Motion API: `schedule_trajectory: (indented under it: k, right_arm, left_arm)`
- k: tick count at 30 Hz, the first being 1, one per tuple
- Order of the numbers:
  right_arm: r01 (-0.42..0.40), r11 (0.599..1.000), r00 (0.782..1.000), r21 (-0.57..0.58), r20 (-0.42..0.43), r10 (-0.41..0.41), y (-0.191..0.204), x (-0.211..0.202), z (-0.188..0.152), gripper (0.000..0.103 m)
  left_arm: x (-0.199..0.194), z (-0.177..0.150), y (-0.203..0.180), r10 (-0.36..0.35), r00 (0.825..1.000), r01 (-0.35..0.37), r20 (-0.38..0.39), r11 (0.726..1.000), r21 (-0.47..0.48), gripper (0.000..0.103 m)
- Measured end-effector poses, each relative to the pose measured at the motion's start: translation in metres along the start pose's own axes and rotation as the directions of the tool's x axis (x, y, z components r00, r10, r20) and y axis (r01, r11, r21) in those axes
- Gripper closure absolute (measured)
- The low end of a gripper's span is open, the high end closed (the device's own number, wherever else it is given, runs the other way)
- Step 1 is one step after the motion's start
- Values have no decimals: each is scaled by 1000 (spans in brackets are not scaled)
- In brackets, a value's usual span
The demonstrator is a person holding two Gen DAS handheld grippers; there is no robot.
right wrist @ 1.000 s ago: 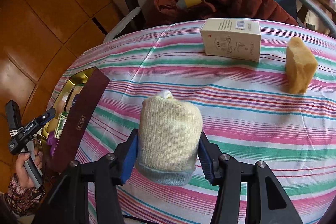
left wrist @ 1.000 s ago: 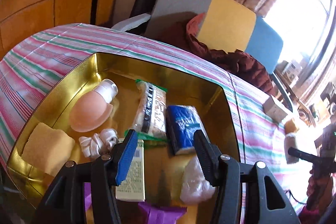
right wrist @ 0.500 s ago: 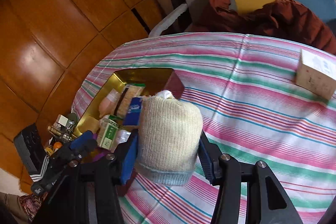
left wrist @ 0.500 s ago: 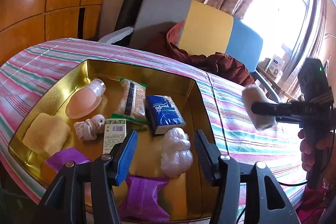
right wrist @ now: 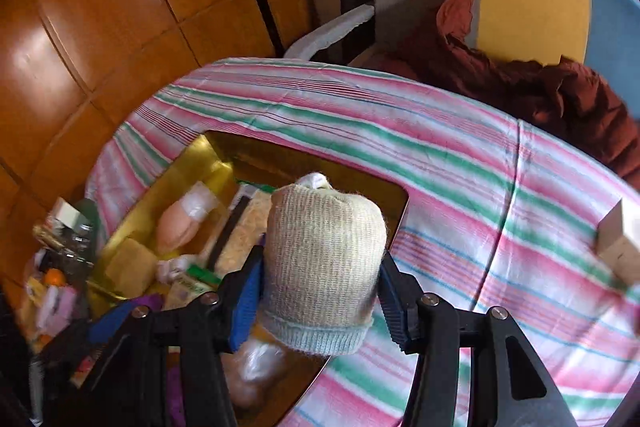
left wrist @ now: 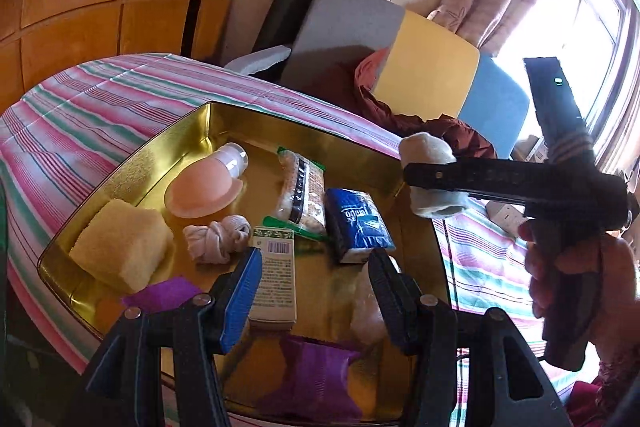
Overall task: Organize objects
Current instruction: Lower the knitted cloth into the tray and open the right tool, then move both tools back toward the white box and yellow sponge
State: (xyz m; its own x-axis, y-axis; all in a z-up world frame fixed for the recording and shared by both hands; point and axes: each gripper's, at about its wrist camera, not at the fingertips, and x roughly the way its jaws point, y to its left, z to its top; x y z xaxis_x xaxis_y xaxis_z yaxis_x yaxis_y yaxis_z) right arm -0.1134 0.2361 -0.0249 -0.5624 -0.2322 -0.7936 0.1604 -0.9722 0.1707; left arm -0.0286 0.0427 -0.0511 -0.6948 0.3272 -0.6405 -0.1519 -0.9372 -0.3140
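My right gripper (right wrist: 320, 303) is shut on a cream rolled sock (right wrist: 324, 267) and holds it above the right edge of the gold tin tray (right wrist: 208, 163). The left wrist view shows that sock (left wrist: 428, 151) over the tray's right rim (left wrist: 416, 227). My left gripper (left wrist: 316, 287) is open and empty, low over the tray's near part. The tray holds a yellow sponge (left wrist: 120, 247), a pink bottle (left wrist: 204, 187), a knotted sock (left wrist: 216, 237), a snack pack (left wrist: 302, 191), a blue tissue pack (left wrist: 358, 223), a green-and-white box (left wrist: 274, 279), purple packets (left wrist: 316, 379) and a clear bag (left wrist: 366, 311).
The tray sits on a striped tablecloth (right wrist: 460, 167). A cardboard box (right wrist: 620, 243) lies at the right. A chair with a dark red jacket (right wrist: 520, 83) stands behind the table. Bottles and clutter (right wrist: 60, 243) are off the table's left edge.
My right gripper has carried the cream sock leftward from the open cloth to over the tray's right edge. My left gripper has pulled back a little and stayed open.
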Motion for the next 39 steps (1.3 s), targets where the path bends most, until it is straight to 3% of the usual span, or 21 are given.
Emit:
schedule_trajectory:
  k: [4, 6, 8, 14, 25, 33, 39]
  right_arm:
    - [106, 993, 994, -52, 2, -106, 5, 16, 8, 47]
    - [133, 990, 991, -46, 19, -132, 3, 17, 11, 29]
    - [136, 991, 990, -15, 48, -135, -1, 12, 11, 24]
    - [120, 993, 989, -5, 91, -119, -7, -10, 1, 24]
    - [98, 995, 991, 5, 86, -98, -9, -35, -31, 24]
    - [163, 985, 987, 49, 2, -163, -58, -44, -72, 24]
    - [266, 956, 963, 126, -71, -258, -131, -64, -108, 24]
  left_arm:
    - [0, 2, 2, -4, 1000, 4, 2, 1000, -6, 47]
    - [0, 2, 1, -5, 1000, 5, 4, 1000, -5, 47]
    - [-1, 2, 1, -6, 1000, 6, 5, 1000, -6, 47]
    - [1, 1, 2, -9, 1000, 9, -7, 1000, -13, 47]
    - [-2, -5, -15, -63, 998, 63, -11, 998, 27, 47]
    - [-10, -8, -35, -92, 996, 91, 3, 993, 80, 47]
    - [-13, -17, -53, -131, 991, 132, -17, 983, 128, 47]
